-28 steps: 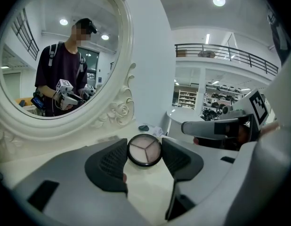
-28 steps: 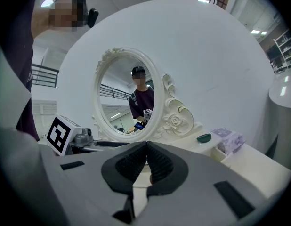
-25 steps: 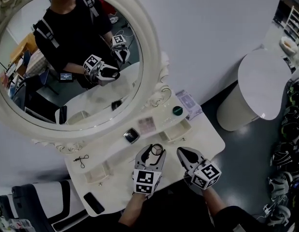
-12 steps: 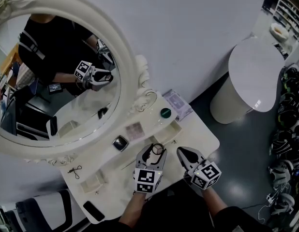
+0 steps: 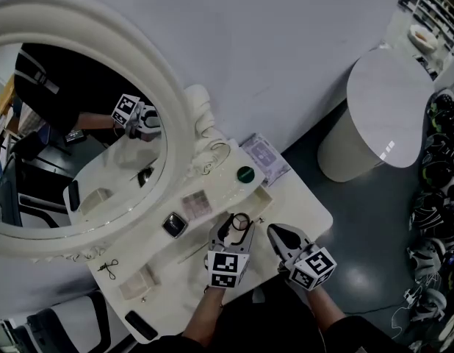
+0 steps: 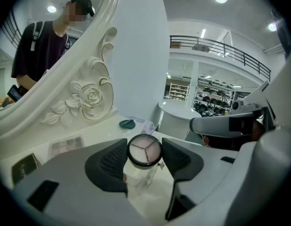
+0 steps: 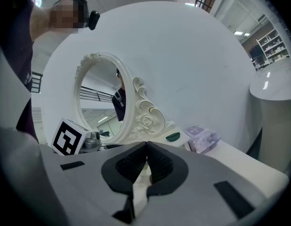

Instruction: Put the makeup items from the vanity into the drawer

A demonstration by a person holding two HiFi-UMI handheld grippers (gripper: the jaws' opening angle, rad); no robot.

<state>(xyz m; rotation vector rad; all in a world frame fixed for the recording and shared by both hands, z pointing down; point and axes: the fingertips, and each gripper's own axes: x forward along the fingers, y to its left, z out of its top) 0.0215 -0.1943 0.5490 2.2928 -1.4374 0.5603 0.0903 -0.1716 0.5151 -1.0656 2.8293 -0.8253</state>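
Left claw point(image 5: 235, 229) clamped on a round black-rimmed compact point(image 6: 144, 150), top showing three pale pink wedges, held over the white bench point(image 5: 304, 206), right claw point(image 7: 146, 162) pinched closed and empty alongside, ornate oval mirror point(image 5: 184, 134) behind.

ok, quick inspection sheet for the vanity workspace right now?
surface: white vanity top, items spread along the mirror side.
job's things: clear jar in left gripper; green compact, eyeshadow palette, black compact on top.
clutter: purple packet; flat black object.
grippers: left gripper shut on clear jar; right gripper shut, empty.
cables: nothing seen.
surroundings: oval mirror, round white table.
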